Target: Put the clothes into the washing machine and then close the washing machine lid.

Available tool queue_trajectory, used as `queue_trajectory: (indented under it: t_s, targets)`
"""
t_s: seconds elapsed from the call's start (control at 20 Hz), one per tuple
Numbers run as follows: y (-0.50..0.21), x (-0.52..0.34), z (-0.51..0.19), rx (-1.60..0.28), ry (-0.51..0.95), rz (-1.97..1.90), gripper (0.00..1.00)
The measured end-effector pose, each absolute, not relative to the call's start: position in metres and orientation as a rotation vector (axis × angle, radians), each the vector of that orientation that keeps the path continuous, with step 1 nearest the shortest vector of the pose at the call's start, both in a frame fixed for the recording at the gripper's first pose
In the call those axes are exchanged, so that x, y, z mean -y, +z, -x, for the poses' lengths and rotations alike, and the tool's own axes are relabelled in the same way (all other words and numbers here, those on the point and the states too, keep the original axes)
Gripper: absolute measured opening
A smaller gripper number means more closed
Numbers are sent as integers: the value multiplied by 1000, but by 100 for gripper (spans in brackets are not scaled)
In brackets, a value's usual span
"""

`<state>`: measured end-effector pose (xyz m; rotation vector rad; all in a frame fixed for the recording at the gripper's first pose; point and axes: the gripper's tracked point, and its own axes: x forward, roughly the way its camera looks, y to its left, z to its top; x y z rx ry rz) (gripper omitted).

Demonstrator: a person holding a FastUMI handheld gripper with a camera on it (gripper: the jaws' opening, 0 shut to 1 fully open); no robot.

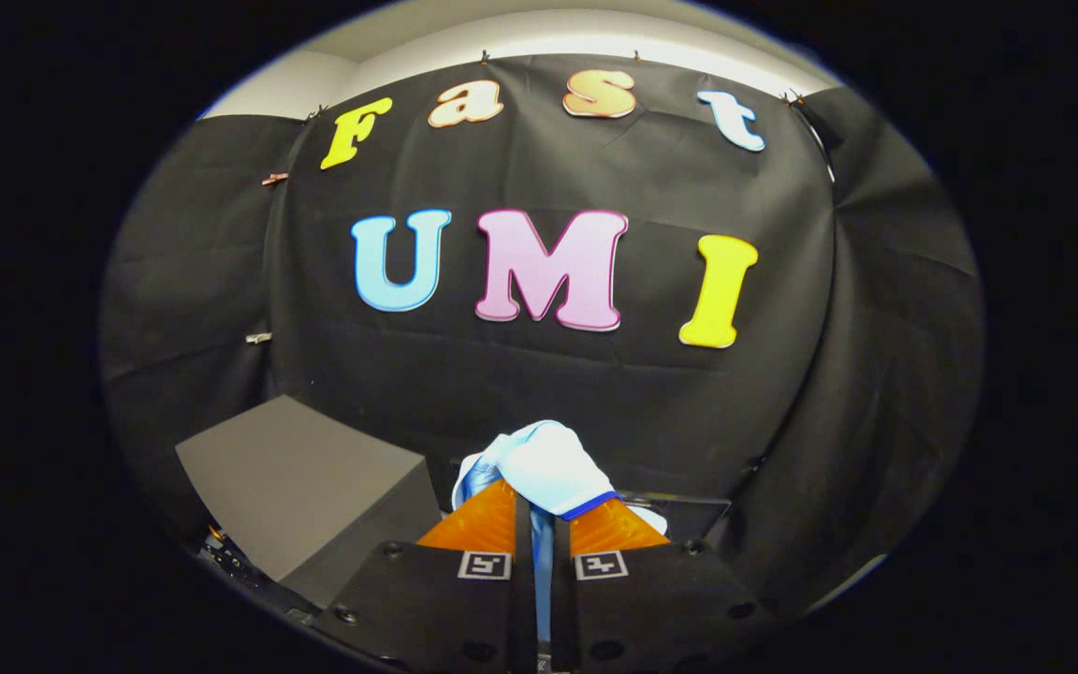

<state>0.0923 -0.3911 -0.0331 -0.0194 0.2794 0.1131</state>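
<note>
Tongs (pixel 542 524) clamped on a white garment (pixel 544 468) with a blue hem.

At lower centre of the frame, the two orange fingers (pixel 478 524) sit nearly together, pinching the bunched white cloth, which rises above their tips and trails down the narrow gap between them. To the lower left stands a grey box (pixel 300 477). A dark glossy panel (pixel 689 513) lies just beyond the right finger, against the black booth wall (pixel 520 374).

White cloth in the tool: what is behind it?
The tool is shut on the white cloth. Behind it hangs the black wall, with a grey box beside. The cloth covers whatever lies below.
</note>
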Motion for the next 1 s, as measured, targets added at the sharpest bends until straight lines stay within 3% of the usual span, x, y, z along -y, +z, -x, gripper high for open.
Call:
queue_trajectory:
  t_s: [0.35, 1.0]
  targets:
    - [-116, 402, -97, -417, 187, 3, 11]
    - [-254, 409, -101, -635, 151, 22, 10]
